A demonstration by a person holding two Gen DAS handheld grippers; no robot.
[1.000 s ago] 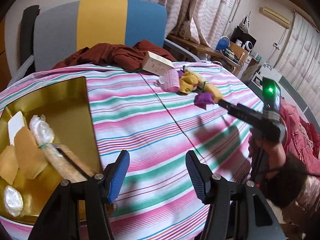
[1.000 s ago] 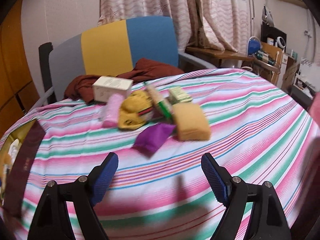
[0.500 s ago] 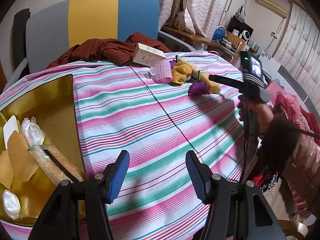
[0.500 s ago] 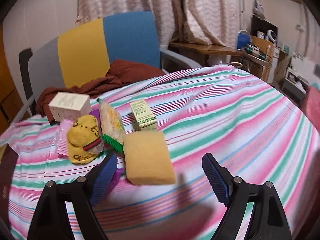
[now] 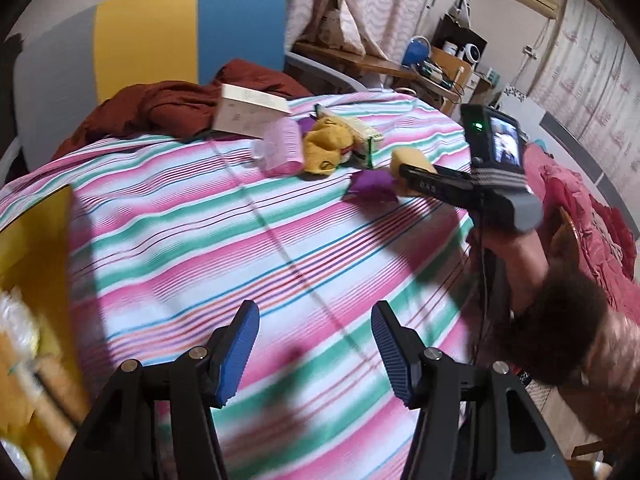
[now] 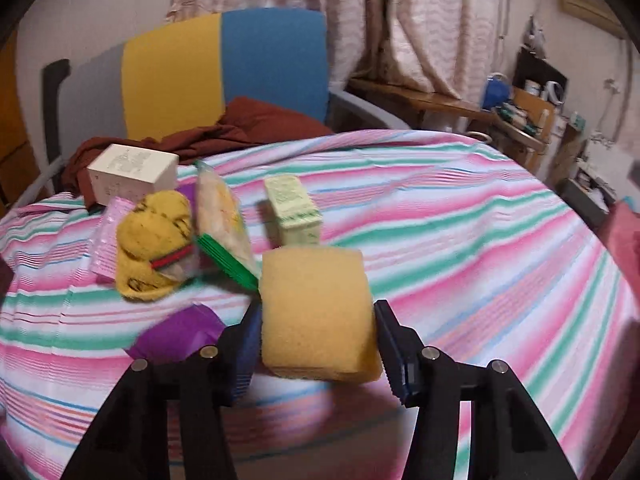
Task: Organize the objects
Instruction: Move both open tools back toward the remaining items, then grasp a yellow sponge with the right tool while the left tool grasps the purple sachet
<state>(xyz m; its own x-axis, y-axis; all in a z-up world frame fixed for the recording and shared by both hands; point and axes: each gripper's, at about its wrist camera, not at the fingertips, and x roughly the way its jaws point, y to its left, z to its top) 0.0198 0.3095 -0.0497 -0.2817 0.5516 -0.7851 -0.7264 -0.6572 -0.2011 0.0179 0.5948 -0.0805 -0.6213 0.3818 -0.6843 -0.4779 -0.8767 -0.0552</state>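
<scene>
A yellow sponge lies on the striped tablecloth, right between the open jaws of my right gripper; whether the pads touch it I cannot tell. Beside it lie a purple packet, a yellow sock, a snack bag with green edge, a pale green box, a pink packet and a white box. My left gripper is open and empty over the cloth's near part. It sees the right gripper at the sponge.
A gold tray with wrapped items stands at the left edge in the left wrist view. A maroon cloth and a grey, yellow and blue chair are behind the pile. A side table with clutter stands at the right.
My right gripper has moved forward to the yellow sponge, which now sits between its jaws. My left gripper has drifted right, so less of the gold tray shows.
</scene>
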